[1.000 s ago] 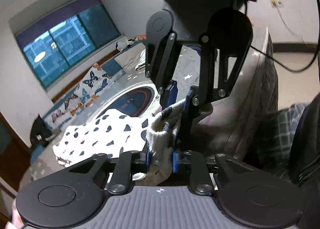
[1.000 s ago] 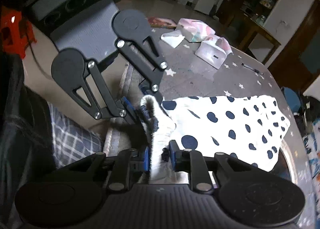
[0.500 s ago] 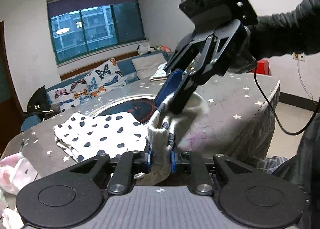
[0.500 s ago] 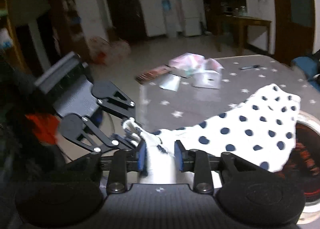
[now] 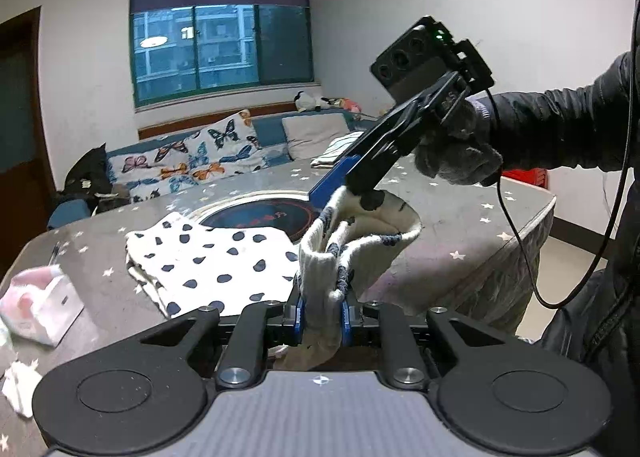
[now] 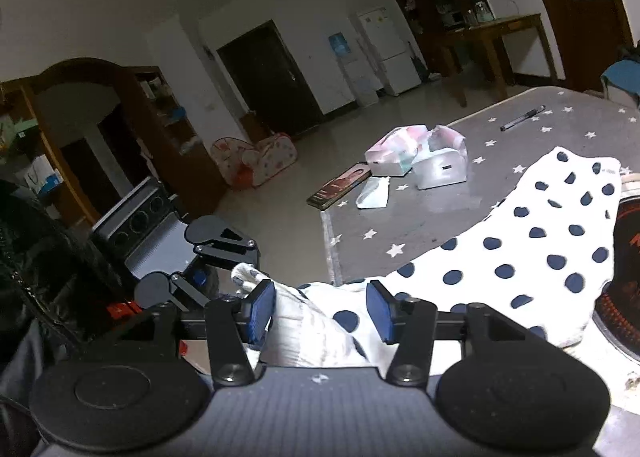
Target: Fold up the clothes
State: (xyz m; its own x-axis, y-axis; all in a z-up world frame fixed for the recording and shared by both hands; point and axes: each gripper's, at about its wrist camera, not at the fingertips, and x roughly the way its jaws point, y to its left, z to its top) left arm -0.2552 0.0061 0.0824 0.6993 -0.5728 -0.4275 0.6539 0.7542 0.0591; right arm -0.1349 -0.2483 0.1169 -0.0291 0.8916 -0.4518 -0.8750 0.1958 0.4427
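**White knit sock: cuff pinched on one side, let go on the other**

White knit sock (image 5: 360, 245) up in the air over the near edge of the starry grey table (image 5: 460, 225), just beside the folded spotted cloth (image 5: 208, 261) that lies flat there. Cuff end squeezed tight between the blue pads of the left claw (image 5: 322, 307). Right claw (image 5: 352, 193) at the far lip of the sock, its jaws opening, with white knit between them but not pressed by both pads.

To do this step well:
- Hold the left pinch firm, so nothing drops.
- Pull the right claw clear only when the pads are wide enough not to snag the knit.
- Take the next hold on an edge, not on a thick bunch.
- Lay the sock down flat, well away from the table edge, so it cannot slide off.

Pose: left claw low and close, aimed a little down at the table, jaws side by side. Right claw reaching in from the upper right, tipped down and rolled on its side, gripped by a gloved hand (image 5: 456, 153) in a dark sleeve.
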